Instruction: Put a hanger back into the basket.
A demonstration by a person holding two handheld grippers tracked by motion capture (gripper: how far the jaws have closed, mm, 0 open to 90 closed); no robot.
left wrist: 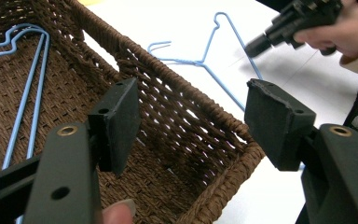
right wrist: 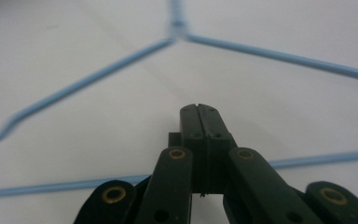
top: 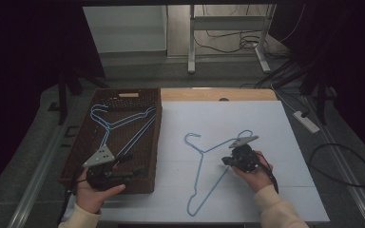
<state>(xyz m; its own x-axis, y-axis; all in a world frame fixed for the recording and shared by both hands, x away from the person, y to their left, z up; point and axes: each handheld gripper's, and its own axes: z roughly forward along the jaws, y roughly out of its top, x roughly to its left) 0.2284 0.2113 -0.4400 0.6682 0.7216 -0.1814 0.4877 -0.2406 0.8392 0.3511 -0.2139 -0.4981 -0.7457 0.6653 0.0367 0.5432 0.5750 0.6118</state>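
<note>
On the white table top, a person works with a black gripper in each hand. The right gripper sits low over a blue wire hanger that lies flat on the white surface, its hook toward the far side. Seen from the right gripper view, the jaws are pressed together, tips meeting above the sheet inside the hanger's triangle, the bottom wire passing just beneath them; whether any wire is pinched between the pads cannot be made out.

At the left, the left gripper hovers over the near right corner of a brown woven basket, its jaws spread wide and holding nothing. The left gripper view looks across the basket's wall to the hanger on the table. Two more blue hangers lie inside the basket, stacked closely along its floor.
</note>
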